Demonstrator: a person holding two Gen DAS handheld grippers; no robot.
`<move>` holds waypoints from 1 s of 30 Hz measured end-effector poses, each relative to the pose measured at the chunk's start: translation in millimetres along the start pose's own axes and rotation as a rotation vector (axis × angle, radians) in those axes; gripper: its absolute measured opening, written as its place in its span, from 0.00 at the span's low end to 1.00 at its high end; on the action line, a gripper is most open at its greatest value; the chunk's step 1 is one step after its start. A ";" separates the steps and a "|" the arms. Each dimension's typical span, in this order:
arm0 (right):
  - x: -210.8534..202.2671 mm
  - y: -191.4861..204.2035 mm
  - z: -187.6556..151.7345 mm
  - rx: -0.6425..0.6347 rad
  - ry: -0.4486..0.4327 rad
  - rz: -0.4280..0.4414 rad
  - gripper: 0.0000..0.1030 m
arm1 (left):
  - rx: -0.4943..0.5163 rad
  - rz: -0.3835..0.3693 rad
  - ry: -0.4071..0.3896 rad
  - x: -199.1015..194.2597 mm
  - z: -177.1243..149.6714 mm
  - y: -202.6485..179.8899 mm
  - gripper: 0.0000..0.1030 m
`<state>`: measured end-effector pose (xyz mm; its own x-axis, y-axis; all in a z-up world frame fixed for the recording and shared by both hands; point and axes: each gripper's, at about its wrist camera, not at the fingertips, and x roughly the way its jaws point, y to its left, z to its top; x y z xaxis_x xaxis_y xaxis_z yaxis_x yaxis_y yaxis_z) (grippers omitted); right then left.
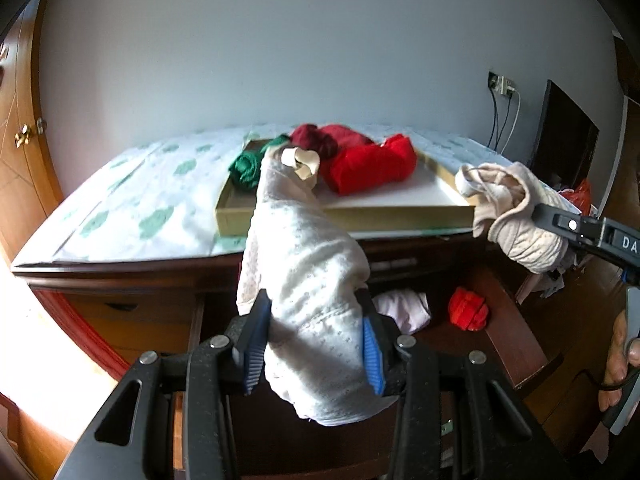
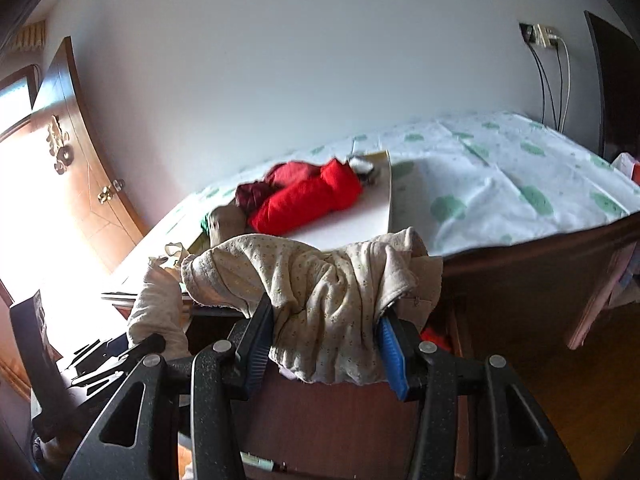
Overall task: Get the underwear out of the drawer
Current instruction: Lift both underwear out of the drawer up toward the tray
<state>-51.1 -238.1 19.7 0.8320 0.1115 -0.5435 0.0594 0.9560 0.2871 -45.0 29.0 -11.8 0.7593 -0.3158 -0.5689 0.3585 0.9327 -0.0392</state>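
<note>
On the far left a wooden door (image 1: 24,136) with brass fittings stands beside the dresser's worktop (image 1: 128,208), which is covered by a white cloth printed with green patches. A shallow tray (image 1: 344,220) lies on that cloth; in it, from left to right, sit a green roll (image 1: 246,168), a dark red bundle (image 1: 316,140) and a bright red bundle (image 1: 370,168).

The left gripper (image 1: 314,344) has its blue-padded jaws clamped on a white dotted underwear piece (image 1: 304,248). The piece's long axis runs away from the camera and upward, its far end, with a cream knot, pointing toward the tray. Below it the open drawer (image 1: 508,332) holds a pale pink garment (image 1: 404,308) and a small red roll (image 1: 468,308).

Farther right, the right gripper (image 2: 326,340) is clamped on a beige dotted underwear piece (image 2: 320,280), bunched with its long axis lying across the jaws, left to right, held above the drawer at the worktop's front edge. The only legible writing is "DA" on that gripper's body (image 1: 624,242), cut off by the picture edge. On the wall at the far right is a socket (image 1: 502,84) with cables hanging down.
</note>
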 end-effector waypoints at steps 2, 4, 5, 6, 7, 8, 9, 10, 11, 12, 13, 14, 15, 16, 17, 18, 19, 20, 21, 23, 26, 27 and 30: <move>-0.1 0.3 3.6 -0.002 -0.009 0.000 0.49 | -0.003 -0.013 -0.001 0.0 0.7 0.1 0.39; 0.1 1.1 6.2 0.001 -0.013 0.005 0.49 | -0.006 -0.026 0.004 0.9 -0.4 0.5 0.39; -0.9 1.4 6.5 0.003 -0.015 0.006 0.49 | -0.004 -0.030 0.003 0.0 -0.9 0.6 0.39; -1.7 1.2 6.5 0.004 -0.018 0.007 0.49 | 0.000 -0.032 0.000 -1.1 -0.7 0.3 0.39; -2.8 1.3 6.4 0.005 -0.021 0.006 0.49 | 0.003 -0.033 -0.005 -2.7 -0.2 -0.3 0.39; -3.0 0.7 6.4 0.005 -0.022 0.006 0.49 | 0.004 -0.035 -0.012 -4.9 1.0 -0.6 0.39; -3.1 0.6 6.8 0.006 -0.023 0.006 0.49 | 0.003 -0.041 -0.023 -7.6 2.9 -0.9 0.39; -3.1 0.2 7.5 0.009 -0.025 0.006 0.49 | 0.003 -0.045 -0.033 -9.8 4.6 -1.5 0.39; -2.8 -0.2 8.8 0.011 -0.028 0.006 0.49 | 0.005 -0.049 -0.048 -11.6 9.5 -2.7 0.39; -2.3 -0.3 10.1 0.013 -0.030 0.006 0.49 | 0.007 -0.049 -0.058 -11.6 13.4 -3.9 0.39; -1.3 -0.6 11.4 0.016 -0.034 0.005 0.49 | 0.011 -0.049 -0.070 -12.0 17.8 -5.4 0.39; -0.2 -0.6 14.1 0.021 -0.040 0.006 0.49 | 0.019 -0.048 -0.089 -12.1 24.4 -8.3 0.39; 1.2 0.4 17.7 0.022 -0.048 0.010 0.49 | 0.022 -0.049 -0.102 -11.5 28.5 -10.3 0.39; 2.4 1.3 20.1 0.018 -0.055 0.011 0.49 | 0.025 -0.050 -0.113 -10.8 32.7 -12.1 0.39; 4.4 3.3 24.3 0.013 -0.066 0.010 0.49 | 0.028 -0.052 -0.123 -9.6 37.8 -14.0 0.39; 6.1 4.3 27.7 0.014 -0.074 0.012 0.49 | 0.029 -0.057 -0.134 -8.1 43.2 -15.8 0.39; 7.3 5.0 30.9 0.017 -0.080 0.016 0.49 | 0.027 -0.061 -0.142 -6.6 47.5 -16.5 0.39; 9.4 5.6 35.3 0.020 -0.089 0.021 0.49 | 0.025 -0.066 -0.159 -4.0 53.3 -17.5 0.39; 10.8 6.5 38.4 0.019 -0.100 0.021 0.49 | 0.027 -0.066 -0.168 -1.9 56.6 -18.3 0.39; 14.3 8.4 44.0 0.011 -0.122 0.015 0.49 | 0.029 -0.057 -0.186 5.4 63.7 -19.9 0.39; 23.9 9.0 53.0 0.005 -0.146 0.006 0.49 | 0.019 -0.043 -0.208 18.7 71.0 -18.0 0.39; 28.0 8.9 55.7 0.002 -0.155 0.001 0.49 | 0.018 -0.037 -0.214 23.4 72.8 -17.2 0.39; 41.9 6.3 61.9 0.001 -0.182 -0.019 0.49 | 0.010 -0.007 -0.230 42.0 77.4 -14.5 0.39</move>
<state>18.3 -244.2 47.6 0.9169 0.0422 -0.3968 0.0765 0.9573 0.2787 23.8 -11.3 28.5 0.8603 -0.3548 -0.3660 0.3688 0.9289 -0.0337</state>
